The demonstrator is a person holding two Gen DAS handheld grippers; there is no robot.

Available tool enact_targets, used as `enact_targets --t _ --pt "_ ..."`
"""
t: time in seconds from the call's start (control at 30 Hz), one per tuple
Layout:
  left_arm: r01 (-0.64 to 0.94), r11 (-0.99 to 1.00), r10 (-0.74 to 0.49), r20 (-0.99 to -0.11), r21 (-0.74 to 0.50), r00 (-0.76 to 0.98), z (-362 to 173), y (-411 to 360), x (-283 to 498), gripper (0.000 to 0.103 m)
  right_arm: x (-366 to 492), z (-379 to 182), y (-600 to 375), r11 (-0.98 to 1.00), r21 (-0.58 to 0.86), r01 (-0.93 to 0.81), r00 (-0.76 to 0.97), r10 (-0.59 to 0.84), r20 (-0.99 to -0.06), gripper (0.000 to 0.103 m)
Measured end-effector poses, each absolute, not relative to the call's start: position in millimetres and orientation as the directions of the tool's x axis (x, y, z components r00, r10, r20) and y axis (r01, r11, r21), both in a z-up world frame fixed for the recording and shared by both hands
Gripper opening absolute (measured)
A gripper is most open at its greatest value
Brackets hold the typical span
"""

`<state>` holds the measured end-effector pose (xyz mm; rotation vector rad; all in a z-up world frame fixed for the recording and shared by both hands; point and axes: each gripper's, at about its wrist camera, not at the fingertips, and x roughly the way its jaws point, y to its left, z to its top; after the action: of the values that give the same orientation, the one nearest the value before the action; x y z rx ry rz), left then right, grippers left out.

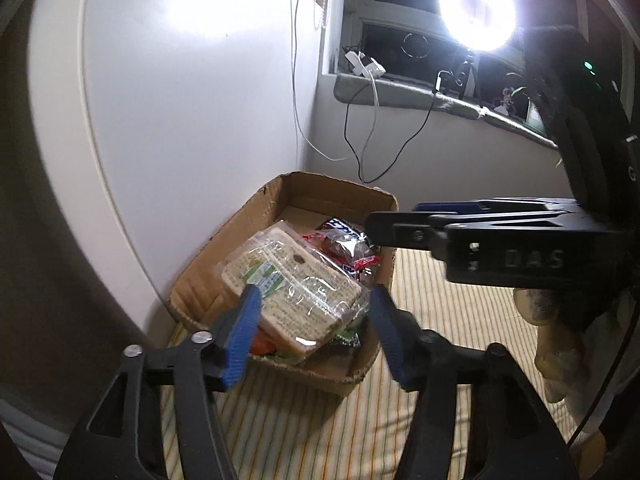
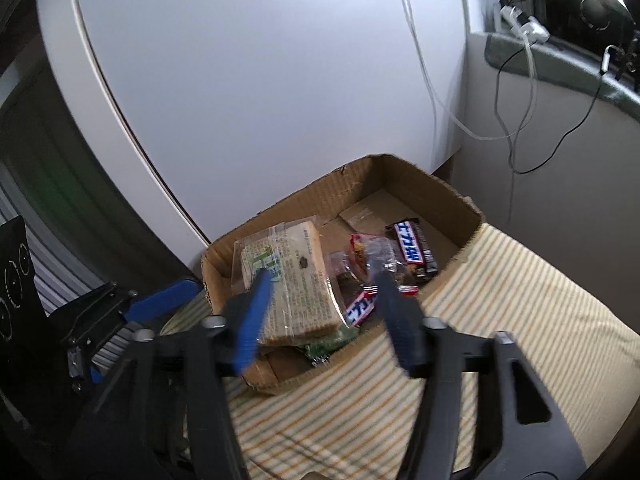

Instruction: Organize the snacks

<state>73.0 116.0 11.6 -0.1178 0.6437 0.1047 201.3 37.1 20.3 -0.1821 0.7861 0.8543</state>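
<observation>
Both tools (image 1: pixel 314 322) (image 2: pixel 324 310) open; wafer pack (image 1: pixel 292 284) diagonal.

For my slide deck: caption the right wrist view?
Open right gripper above a cardboard box holding a wrapped cracker pack and candy bars.

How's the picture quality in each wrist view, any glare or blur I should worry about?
Left wrist view: the lamp blows out the upper right and glares on the white panel; the snacks in the cardboard box stay readable. Right wrist view: even light, no glare, but the fingers look motion-blurred.
</observation>
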Motion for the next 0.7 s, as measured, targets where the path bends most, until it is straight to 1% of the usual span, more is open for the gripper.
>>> enact_targets --t 0.07,0.1,0.17,0.2,0.23,0.27,0.33,0.43,0.53,0.7 --pt "-0.139 0.987 0.067 -0.593 -0.076 0.802 13.8 113.5 64.7 0.069 195.7 23.2 29.9 0.670 0.135 -0.730 0.428 0.602 -0.674 0.069" --pt "-0.141 0.987 0.072 -0.589 -0.073 0.805 15.3 112.6 61.6 0.071 190.2 24.9 24.3 0.678 0.117 -0.726 0.448 0.595 -0.667 0.071" --pt "-0.151 0.986 0.086 -0.578 -0.065 0.811 18.7 110.0 54.7 0.074 181.1 27.5 16.3 0.690 0.091 -0.718 0.480 0.585 -0.653 0.080" --pt "-0.153 0.986 0.090 -0.572 -0.063 0.815 20.4 108.9 51.3 0.074 174.8 29.3 9.9 0.699 0.075 -0.711 0.504 0.581 -0.639 0.086" --pt "-0.158 0.985 0.094 -0.565 -0.065 0.820 22.6 108.1 46.6 0.077 169.9 30.5 5.1 0.708 0.063 -0.703 0.525 0.576 -0.626 0.091" --pt "-0.164 0.984 0.098 -0.561 -0.068 0.822 23.9 108.1 44.6 0.081 165.6 31.7 1.7 0.716 0.052 -0.697 0.542 0.572 -0.616 0.092" --pt "-0.180 0.981 0.113 -0.555 -0.067 0.824 25.5 107.5 37.8 0.081 155.4 33.5 -7.1 0.731 0.019 -0.682 0.579 0.556 -0.596 0.096" --pt "-0.204 0.978 0.142 -0.551 -0.052 0.822 26.0 107.0 29.5 0.081 139.0 35.1 -18.9 0.755 -0.041 -0.655 0.637 0.522 -0.568 0.101" --pt "-0.218 0.974 0.150 -0.547 -0.062 0.824 26.8 107.9 22.8 0.081 126.1 33.6 -30.4 0.769 -0.059 -0.637 0.664 0.509 -0.548 0.103" --pt "-0.235 0.970 0.163 -0.546 -0.064 0.822 26.5 106.9 14.4 0.083 115.0 24.4 -40.7 0.785 -0.067 -0.615 0.678 0.483 -0.554 0.103"
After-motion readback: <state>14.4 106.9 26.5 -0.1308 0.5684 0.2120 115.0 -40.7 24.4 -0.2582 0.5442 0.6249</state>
